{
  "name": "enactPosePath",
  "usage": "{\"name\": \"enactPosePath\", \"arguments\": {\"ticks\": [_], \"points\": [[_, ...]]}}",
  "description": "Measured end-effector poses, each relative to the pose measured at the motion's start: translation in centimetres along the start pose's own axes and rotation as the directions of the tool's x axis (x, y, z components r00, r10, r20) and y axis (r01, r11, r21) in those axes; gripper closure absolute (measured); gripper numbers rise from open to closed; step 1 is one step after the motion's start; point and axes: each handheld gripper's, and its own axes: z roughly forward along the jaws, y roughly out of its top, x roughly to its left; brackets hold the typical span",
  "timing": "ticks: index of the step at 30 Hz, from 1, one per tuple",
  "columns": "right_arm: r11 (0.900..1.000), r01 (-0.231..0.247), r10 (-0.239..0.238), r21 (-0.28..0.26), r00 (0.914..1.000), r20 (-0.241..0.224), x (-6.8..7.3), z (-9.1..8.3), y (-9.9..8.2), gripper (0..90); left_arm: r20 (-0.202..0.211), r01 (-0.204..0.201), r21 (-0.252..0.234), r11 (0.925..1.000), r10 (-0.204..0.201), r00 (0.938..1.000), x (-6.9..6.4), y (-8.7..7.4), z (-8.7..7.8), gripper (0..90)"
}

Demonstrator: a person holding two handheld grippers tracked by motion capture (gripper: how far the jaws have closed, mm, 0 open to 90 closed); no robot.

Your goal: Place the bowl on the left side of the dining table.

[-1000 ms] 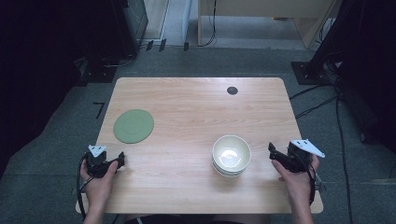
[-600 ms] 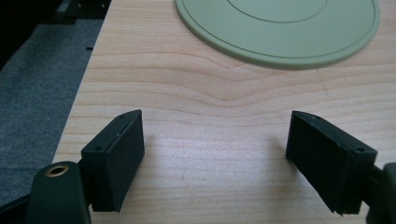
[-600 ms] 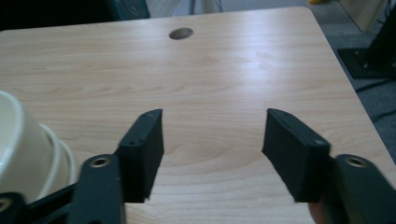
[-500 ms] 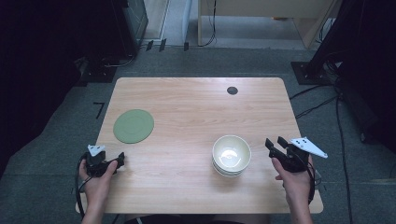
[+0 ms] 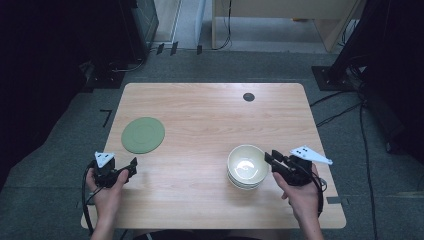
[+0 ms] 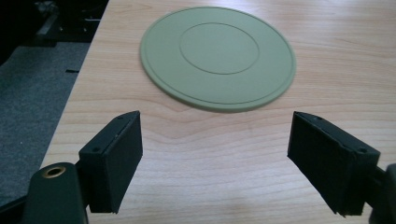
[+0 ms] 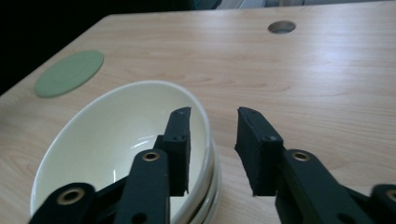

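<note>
At the left near edge of the pale wooden table (image 5: 200, 120), the left gripper (image 5: 131, 168) sat in the person's left hand (image 5: 106, 186), its jaws standing wide apart with nothing but bare wood between them, as the left gripper view made plain. Just beyond it, and a little farther in from the table's left edge, lay the flat round sage-green plate (image 5: 143, 134), with a raised ring moulded around its middle; in the left gripper view the plate lay ahead of the jaws and clear of both. The middle of the table carried nothing but wood grain, and near the far edge a small dark round hole (image 5: 248, 97) was set into the top. To the right of centre, near the person's side, stood the stack of glossy cream ceramic bowls (image 5: 246, 166), nested one inside another. Hard against its right side came the right gripper (image 5: 272, 160), held in the person's right hand (image 5: 300, 192) with the grey three-cornered plate (image 5: 311, 154) on top. Its jaws had just been closing and stood narrowed, straddling the rim of the top bowl: in the right gripper view one jaw hung inside the bowl over its inner wall and the other stood outside over the table. A gap showed between the pads, and whether either pad pressed on the rim could not be told.
</note>
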Motion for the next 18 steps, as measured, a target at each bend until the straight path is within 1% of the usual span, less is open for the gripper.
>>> {"name": "enactPosePath", "arguments": {"ticks": [2,3,4,5,7,9,11,13,15,17,18], "points": [[0.9994,0.021,-0.021,0.028,0.9997,0.009,0.4,0.5,-0.2,60.9,0.004,-0.006,-0.002,1.0,0.006,1.0,-0.2,0.1,-0.1,17.8],[0.999,0.027,-0.028,0.035,0.9994,0.023,0.6,0.7,-0.3,61.3,0.006,-0.009,-0.001,1.0,0.009,0.9999,-0.3,0.2,-0.2,17.8],[0.9988,0.03,-0.031,0.038,0.9987,0.041,0.7,1.0,-0.4,63.2,0.011,-0.012,0.0,0.9999,0.012,0.9999,-0.4,0.2,-0.2,17.8],[0.9987,0.027,-0.029,0.043,0.9984,0.048,0.8,1.2,-0.6,65.9,0.014,-0.015,0.001,0.9999,0.015,0.9998,-0.5,0.2,-0.2,17.8],[0.9978,0.027,-0.031,0.06,0.9982,0.051,0.9,1.5,-0.8,70.3,0.017,-0.02,0.008,0.9998,0.02,0.9997,-0.7,0.3,-0.2,17.8],[0.9967,0.029,-0.034,0.075,0.9971,0.068,1.2,1.8,-0.9,75.5,0.022,-0.014,0.025,0.9996,0.013,0.9997,-0.8,0.3,0.0,18.0],[0.9959,0.039,-0.046,0.082,0.9948,0.09,1.5,2.0,-0.9,78.9,0.035,-0.013,0.031,0.9994,0.011,0.9993,-1.2,0.4,-0.1,18.0],[0.9941,0.056,-0.067,0.093,0.9912,0.115,1.9,2.3,-1.1,81.0,0.045,-0.025,0.032,0.9992,0.024,0.9987,-1.6,0.5,-0.2,18.0],[0.994,0.068,-0.079,0.085,0.9879,0.134,2.0,2.5,-1.2,82.4,0.053,-0.032,0.027,0.9991,0.03,0.9981,-2.0,0.6,-0.3,18.0],[0.9952,0.076,-0.085,0.062,0.9849,0.151,2.2,2.6,-1.4,84.5,0.057,-0.035,0.024,0.9991,0.033,0.9978,-2.1,0.7,-0.4,18.0],[0.9955,0.085,-0.09,0.043,0.9845,0.151,2.1,2.6,-1.5,84.5,0.06,-0.037,0.023,0.999,0.035,0.9976,-2.2,0.7,-0.4,18.1]]}}
